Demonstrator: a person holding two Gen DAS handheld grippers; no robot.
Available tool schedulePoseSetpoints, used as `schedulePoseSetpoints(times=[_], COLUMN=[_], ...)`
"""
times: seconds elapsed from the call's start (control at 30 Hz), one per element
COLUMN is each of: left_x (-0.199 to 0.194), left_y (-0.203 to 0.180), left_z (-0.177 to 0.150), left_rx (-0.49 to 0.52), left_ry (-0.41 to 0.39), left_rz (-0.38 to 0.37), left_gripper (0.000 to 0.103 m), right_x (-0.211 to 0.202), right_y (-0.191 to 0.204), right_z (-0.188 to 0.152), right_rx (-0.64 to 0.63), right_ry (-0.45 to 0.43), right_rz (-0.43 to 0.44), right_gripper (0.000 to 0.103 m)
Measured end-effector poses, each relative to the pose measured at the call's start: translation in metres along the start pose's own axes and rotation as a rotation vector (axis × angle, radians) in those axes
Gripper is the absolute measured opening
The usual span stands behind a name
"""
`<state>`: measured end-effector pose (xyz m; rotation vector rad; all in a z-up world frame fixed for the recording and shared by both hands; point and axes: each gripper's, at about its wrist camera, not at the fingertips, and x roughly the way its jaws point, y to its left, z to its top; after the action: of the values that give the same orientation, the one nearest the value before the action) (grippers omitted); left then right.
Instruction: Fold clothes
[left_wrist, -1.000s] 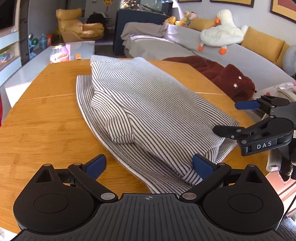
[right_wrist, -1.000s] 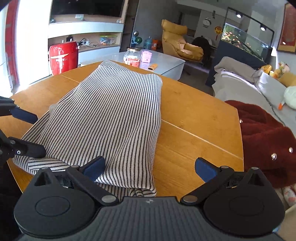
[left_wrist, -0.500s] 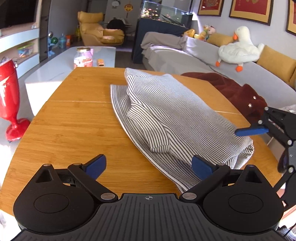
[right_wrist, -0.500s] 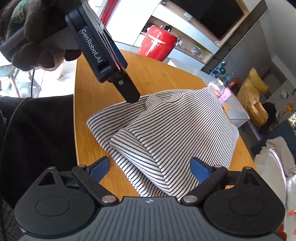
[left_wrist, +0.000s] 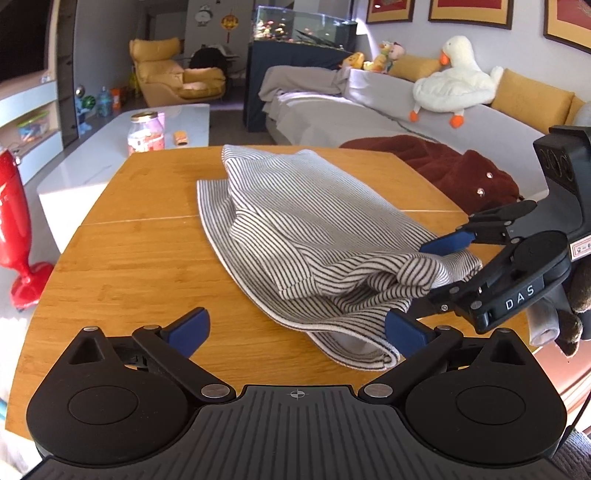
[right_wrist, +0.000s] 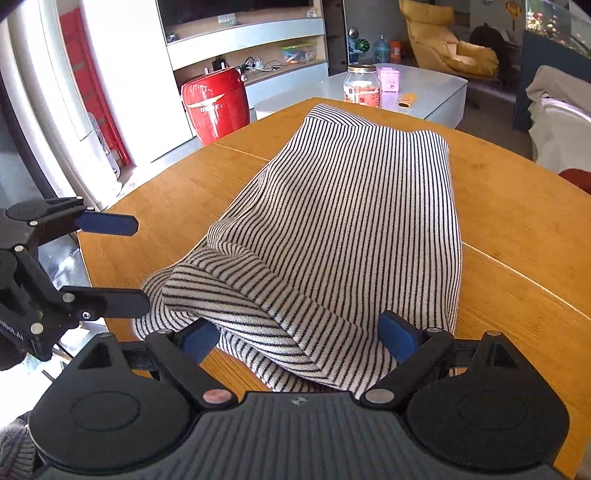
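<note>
A striped garment (left_wrist: 306, 236), white with thin black lines, lies in a loose fold on the wooden bench (left_wrist: 122, 258), reaching from the far edge toward the near right corner. Its bunched near end sits at the bench's near edge.

Your left claw (left_wrist: 295, 328) hangs spread wide over the near edge. Its left finger is above bare wood; its right blue pad (left_wrist: 402, 328) sits just beside the garment's lower hem, and you cannot tell whether it touches. Nothing is between the fingers but wood and the hem's corner.

Your right claw (right_wrist: 299, 336) is also spread wide, with the bunched end of the striped garment (right_wrist: 343, 229) lying between its pads. The cloth covers part of the left pad (right_wrist: 199, 338), so contact there is hard to judge. It is not pinching the fabric.

In the left wrist view, the right claw (left_wrist: 436, 273) comes in from the right edge, its lower finger partly hidden behind the left claw's own finger. The gloved hand (left_wrist: 576, 306) holding it is cut off by the frame.

A dark red plush blanket (left_wrist: 443, 166) lies beyond the bench's right edge.
</note>
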<state>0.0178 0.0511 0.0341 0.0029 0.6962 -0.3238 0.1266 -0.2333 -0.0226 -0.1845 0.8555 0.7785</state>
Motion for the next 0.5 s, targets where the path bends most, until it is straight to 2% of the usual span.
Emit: schedulePoseSetpoints(times=[0.13, 0.3, 0.4, 0.5], left_x=[0.004, 0.020, 0.031, 0.040], left_y=[-0.002, -0.009, -0.014, -0.016], left_z=[-0.002, -0.006, -0.007, -0.007], left_rx=[0.008, 0.037, 0.051, 0.046], left_ry=[0.013, 0.066, 0.078, 0.084], left_rz=[-0.009, -0.045, -0.014, 0.016], left_gripper=[0.103, 0.103, 0.103, 0.103], right_x=[-0.001, 0.001, -0.008, -0.024], right_y=[-0.007, -0.011, 0.004, 0.029], right_z=[0.002, 0.006, 0.001, -0.017], right_rx=[0.052, 0.096, -0.018, -0.236], right_ry=[0.003, 0.006, -0.009, -0.052], right_rz=[0.022, 0.034, -0.016, -0.093], right_gripper=[0.094, 0.094, 0.096, 0.100])
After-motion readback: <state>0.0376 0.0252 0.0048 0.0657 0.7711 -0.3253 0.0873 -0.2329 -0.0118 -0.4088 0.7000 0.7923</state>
